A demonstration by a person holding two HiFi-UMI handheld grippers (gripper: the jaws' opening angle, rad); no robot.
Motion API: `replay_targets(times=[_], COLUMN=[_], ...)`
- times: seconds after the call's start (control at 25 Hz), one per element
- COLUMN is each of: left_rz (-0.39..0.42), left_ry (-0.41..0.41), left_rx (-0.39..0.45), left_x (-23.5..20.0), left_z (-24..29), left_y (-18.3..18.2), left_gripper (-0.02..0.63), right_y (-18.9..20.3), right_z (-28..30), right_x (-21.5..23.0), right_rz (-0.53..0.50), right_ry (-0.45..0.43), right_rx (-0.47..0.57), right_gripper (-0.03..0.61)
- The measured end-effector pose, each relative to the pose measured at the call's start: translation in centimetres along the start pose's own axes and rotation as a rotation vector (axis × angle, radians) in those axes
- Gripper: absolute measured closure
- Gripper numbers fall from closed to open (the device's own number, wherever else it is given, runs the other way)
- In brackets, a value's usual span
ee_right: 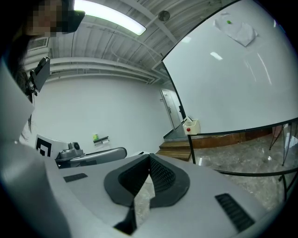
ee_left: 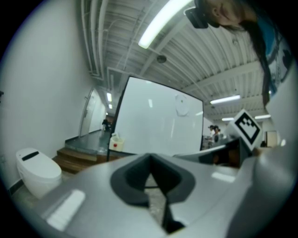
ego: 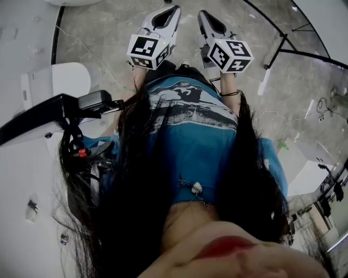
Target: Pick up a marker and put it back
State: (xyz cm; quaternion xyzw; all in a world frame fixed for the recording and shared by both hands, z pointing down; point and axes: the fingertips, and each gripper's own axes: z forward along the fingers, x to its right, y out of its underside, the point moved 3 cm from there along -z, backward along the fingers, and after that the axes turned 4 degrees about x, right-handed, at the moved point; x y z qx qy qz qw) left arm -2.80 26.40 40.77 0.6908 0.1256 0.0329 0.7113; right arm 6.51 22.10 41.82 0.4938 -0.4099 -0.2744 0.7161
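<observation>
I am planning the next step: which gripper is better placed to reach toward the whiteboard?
Probably the right gripper. The whiteboard is toward the person's right and looks large in the right gripper view. The left gripper is farther from it. Both are shut and empty.

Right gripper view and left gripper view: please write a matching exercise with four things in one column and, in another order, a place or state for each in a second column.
Things:
1. grey two-jaw right gripper
2. large whiteboard on a black frame
3. small cream box with a red dot
4. white toilet

Places or states:
A. at the whiteboard's lower corner
B. far left and low in the left gripper view
C. jaws shut, nothing between them
D. fills the upper right of the right gripper view

Pairs: 1-C, 2-D, 3-A, 4-B
</observation>
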Motion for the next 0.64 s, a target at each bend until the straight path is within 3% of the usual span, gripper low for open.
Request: replay_targets(times=[0.32,0.64], left_rz=[0.011,0.022], left_ry=[-0.023,-0.035], left_rx=[-0.007,-0.015], left_x=[-0.4,2.0], left_z=[-0.3,2.5], left_y=[0.4,-1.5], left_gripper=[0.612,0.612], right_y=[0.4,-2.3], right_z=[0.2,-1.2], right_x=[0.2,3.0], right_rz=[0.007,0.019], right_ry=[-0.01,-0.015], right_rx=[0.002,-0.006], right_gripper=[0.568,0.568])
